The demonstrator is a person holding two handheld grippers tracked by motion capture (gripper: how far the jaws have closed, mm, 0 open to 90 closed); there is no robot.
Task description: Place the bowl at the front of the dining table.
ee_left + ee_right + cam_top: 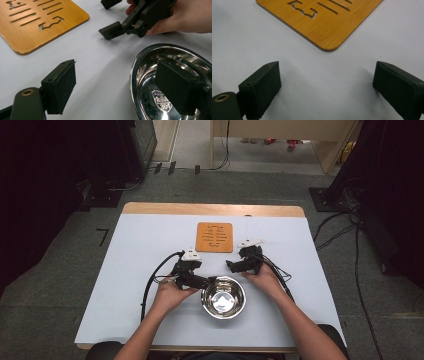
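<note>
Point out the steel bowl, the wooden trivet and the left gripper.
steel bowl point(223, 298), high view, its shiny inner floor.
wooden trivet point(214, 237), high view, middle of its slotted top.
left gripper point(115, 88), left gripper view, midway between its open jaws.

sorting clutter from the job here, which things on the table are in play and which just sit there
Likely in play:
- steel bowl, left gripper open astride its rim
- wooden trivet, right gripper open facing its corner

Lying about:
- nothing else on the white table
</note>
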